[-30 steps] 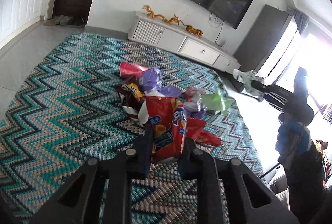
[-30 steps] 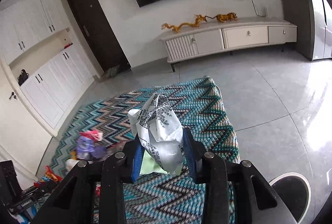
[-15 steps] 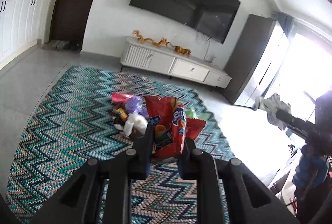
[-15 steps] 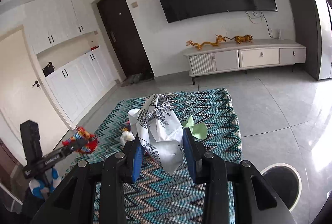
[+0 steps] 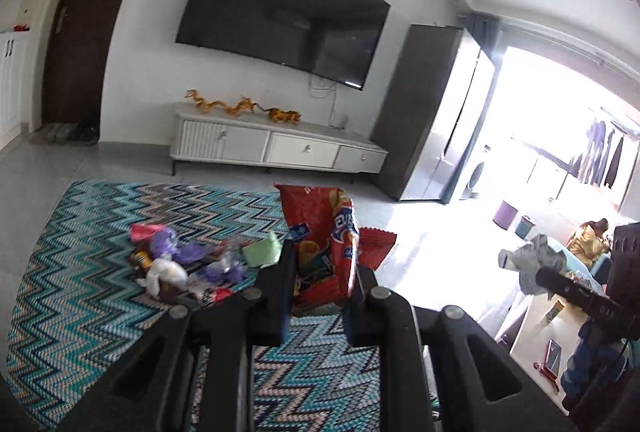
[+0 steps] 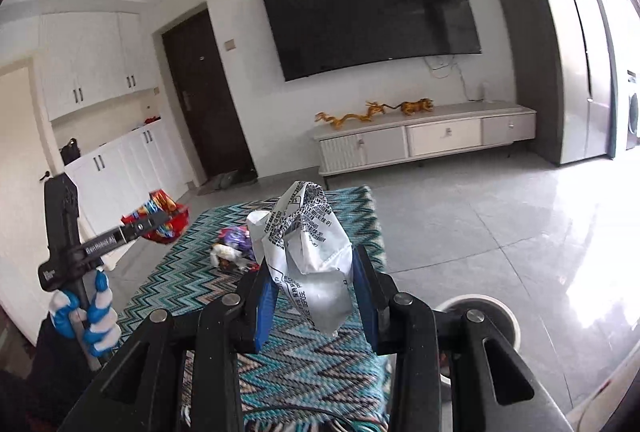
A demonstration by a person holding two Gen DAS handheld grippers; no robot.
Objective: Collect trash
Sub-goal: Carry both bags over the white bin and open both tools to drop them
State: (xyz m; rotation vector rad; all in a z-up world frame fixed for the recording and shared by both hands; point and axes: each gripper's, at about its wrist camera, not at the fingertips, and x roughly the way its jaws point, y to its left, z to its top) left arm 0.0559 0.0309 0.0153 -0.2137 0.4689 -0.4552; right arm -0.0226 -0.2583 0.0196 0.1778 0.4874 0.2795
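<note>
Left wrist view: my left gripper point(image 5: 320, 264) was clamped on red snack bag point(image 5: 320, 228), held above zigzag rug point(image 5: 80, 272). Wrapper pile point(image 5: 180, 264) lay on rug. Bag judged light, crinkly, slippery; pinch at folded edge.

Right wrist view: my right gripper point(image 6: 314, 284) was pinching crumpled white wrapper point(image 6: 308, 244) mid-body. Judged weightless, soft; firm squeeze suited.

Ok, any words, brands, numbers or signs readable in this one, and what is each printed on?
"DISPOSE": partial, on the silver wrapper clamped in the right gripper; its other black print is too small to read.
Red chip bag in the left gripper: logo crumpled, unreadable.
Lettering on the left gripper's side: blurred.
</note>
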